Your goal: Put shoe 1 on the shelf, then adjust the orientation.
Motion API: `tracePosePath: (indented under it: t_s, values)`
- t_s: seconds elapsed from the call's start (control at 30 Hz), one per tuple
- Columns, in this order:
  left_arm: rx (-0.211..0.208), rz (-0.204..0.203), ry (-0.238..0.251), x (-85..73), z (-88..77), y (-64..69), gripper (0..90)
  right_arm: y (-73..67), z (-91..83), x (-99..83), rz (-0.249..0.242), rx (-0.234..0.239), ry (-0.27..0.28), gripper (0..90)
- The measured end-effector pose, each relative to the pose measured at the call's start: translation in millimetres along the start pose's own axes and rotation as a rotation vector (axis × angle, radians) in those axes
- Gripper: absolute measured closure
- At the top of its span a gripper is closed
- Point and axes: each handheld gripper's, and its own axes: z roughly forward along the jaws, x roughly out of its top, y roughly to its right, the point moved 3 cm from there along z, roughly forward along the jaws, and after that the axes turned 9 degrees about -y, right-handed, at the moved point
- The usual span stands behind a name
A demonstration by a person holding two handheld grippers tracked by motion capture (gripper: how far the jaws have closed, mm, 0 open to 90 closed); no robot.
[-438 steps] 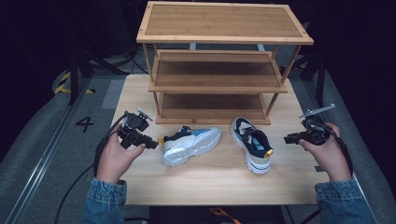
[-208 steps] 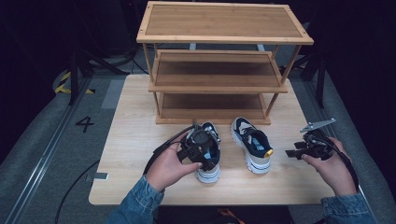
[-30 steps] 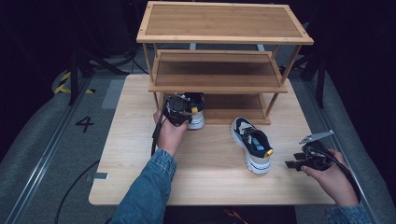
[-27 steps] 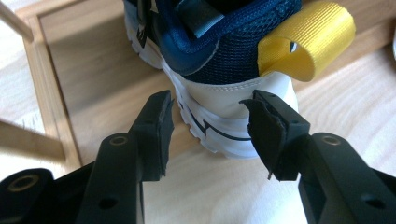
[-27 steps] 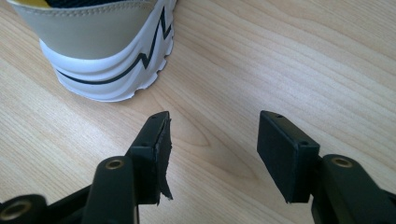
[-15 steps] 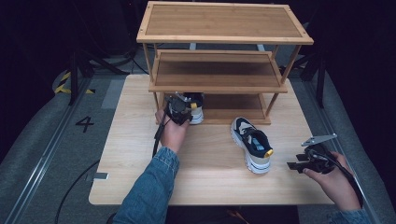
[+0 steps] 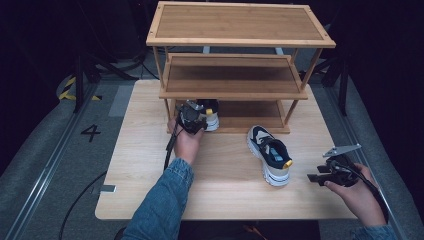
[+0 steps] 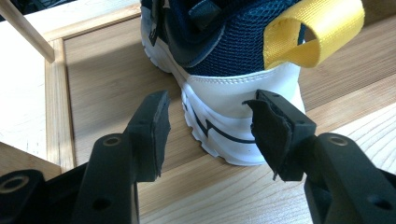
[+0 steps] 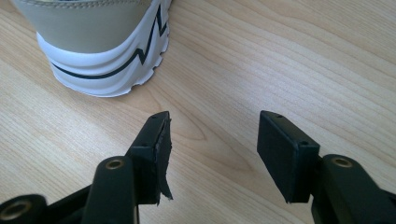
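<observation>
One shoe [image 7: 210, 114] newly shelved, left gripper [image 8: 208, 128] released

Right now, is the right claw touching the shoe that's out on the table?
Apart. The right gripper view shows a strip of bare table between the right claw and the shoe, and the open jaws hold nothing.

Under the rack's middle shelf [image 7: 232, 75], the first shoe [image 7: 210, 112] sits mostly hidden behind the left gripper [image 7: 192, 117], and the second shoe [image 9: 100, 46] is cut off by the right gripper view's top edge.
</observation>
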Motion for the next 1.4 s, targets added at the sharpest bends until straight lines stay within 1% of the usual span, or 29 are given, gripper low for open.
tracePosePath:
  t_s: [0.1,0.13,0.17,0.23,0.27,0.3,0.4,0.43,0.47,0.5,0.57,0.6,0.63,0.67,0.7,0.73,0.77,0.8,0.83,0.87,0.93,1.0,1.07,1.13,1.17,1.23,1.3,1.33,1.4]
  values:
    - [-0.005,0.008,-0.006,0.0,-0.8,0.5,46.7,-0.7,-0.6,0.2,-0.003,0.001,0.004,45.7]
    - [-0.053,0.0,-0.007,-0.7,-2.9,1.9,46.6,-0.8,-1.1,0.3,-0.003,0.001,0.007,45.7]
    - [-0.049,0.017,-0.021,-1.3,-6.1,1.4,46.1,-0.8,-1.7,0.6,-0.005,0.001,0.011,45.7]
    - [-0.053,0.015,-0.016,-1.7,-9.3,2.8,45.8,-0.3,-2.4,1.2,-0.009,0.0,0.015,45.7]
    - [-0.058,0.028,-0.021,-2.4,-13.9,3.4,45.5,0.6,-4.3,3.4,-0.008,0.0,0.022,45.7]
    - [-0.061,0.053,-0.038,-3.7,-19.7,4.2,45.0,0.8,-4.6,4.7,-0.008,0.0,0.025,45.7]
    - [-0.094,0.096,-0.041,-5.3,-32.6,11.2,44.7,0.0,-4.4,10.7,-0.016,0.003,0.036,45.8]
    - [-0.098,0.111,-0.039,-5.5,-35.8,12.6,44.4,-0.9,-3.9,12.9,-0.021,0.006,0.037,45.8]
    - [-0.105,0.118,-0.04,-6.3,-41.7,15.6,44.0,-1.7,-3.6,14.7,-0.028,0.012,0.042,46.3]
    - [-0.103,0.135,-0.045,-7.1,-47.3,16.2,43.8,-3.8,-3.8,17.3,-0.048,0.025,0.044,47.5]
    - [-0.109,0.151,-0.04,-8.2,-55.6,17.4,43.8,-5.9,-4.2,21.1,-0.059,0.026,0.046,49.2]
    - [-0.119,0.146,-0.037,-9.1,-61.2,17.8,43.6,-6.6,-4.5,23.4,-0.063,0.025,0.049,50.0]
    - [-0.121,0.156,-0.048,-9.9,-64.8,16.8,43.6,-8.3,-5.0,25.5,-0.059,0.029,0.051,51.5]
    - [-0.143,0.166,-0.058,-11.7,-71.8,15.6,43.7,-8.6,-5.1,26.8,-0.065,0.024,0.054,52.5]
    - [-0.143,0.166,-0.058,-11.7,-71.8,15.6,44.4,-8.6,-5.1,26.8,-0.065,0.024,0.054,52.5]
    - [-0.176,0.169,-0.057,-13.3,-75.6,15.3,44.4,-10.0,-4.7,29.4,-0.059,0.016,0.054,54.2]
    - [-0.202,0.153,-0.06,-15.3,-79.2,15.4,46.5,-10.4,-4.8,30.8,-0.056,0.011,0.051,55.0]
    - [-0.212,0.152,-0.073,-17.3,-82.2,14.9,47.3,-11.5,-4.2,33.8,-0.052,0.006,0.054,56.0]
    - [-0.203,0.171,-0.099,-20.8,-86.7,14.0,47.0,-12.0,-3.8,34.9,-0.052,0.005,0.054,56.4]
    - [-0.201,0.178,-0.122,-23.2,-89.6,13.3,45.9,-12.6,-3.0,36.3,-0.054,0.004,0.052,56.8]
    - [-0.201,0.192,-0.144,-26.7,-95.0,10.4,44.8,-14.0,-1.4,39.1,-0.059,0.001,0.048,57.2]
    - [-0.218,0.195,-0.186,-30.4,-100.2,8.2,42.5,-15.2,-0.2,41.8,-0.064,0.002,0.047,57.9]
    - [-0.21,0.208,-0.206,-33.2,-104.2,5.7,41.2,-15.6,0.8,44.3,-0.064,-0.002,0.046,58.3]
    - [-0.207,0.199,-0.232,-37.1,-108.5,2.9,38.4,-16.5,2.6,47.7,-0.063,-0.003,0.041,58.4]
    - [-0.207,0.199,-0.232,-37.1,-108.5,2.9,37.7,-16.5,2.6,47.7,-0.063,-0.003,0.041,58.4]
    - [-0.201,0.188,-0.25,-40.6,-111.2,-1.1,36.9,-18.1,5.1,51.2,-0.07,-0.001,0.037,58.2]
    - [-0.2,0.178,-0.254,-43.3,-112.2,-4.4,36.2,-21.5,6.5,55.1,-0.082,0.017,0.041,57.6]
    - [-0.197,0.166,-0.258,-45.7,-113.1,-8.2,36.1,-25.4,8.5,58.3,-0.098,0.017,0.031,58.4]
    - [-0.193,0.161,-0.264,-46.7,-113.8,-9.0,35.9,-26.3,9.3,59.1,-0.105,0.007,0.023,58.4]
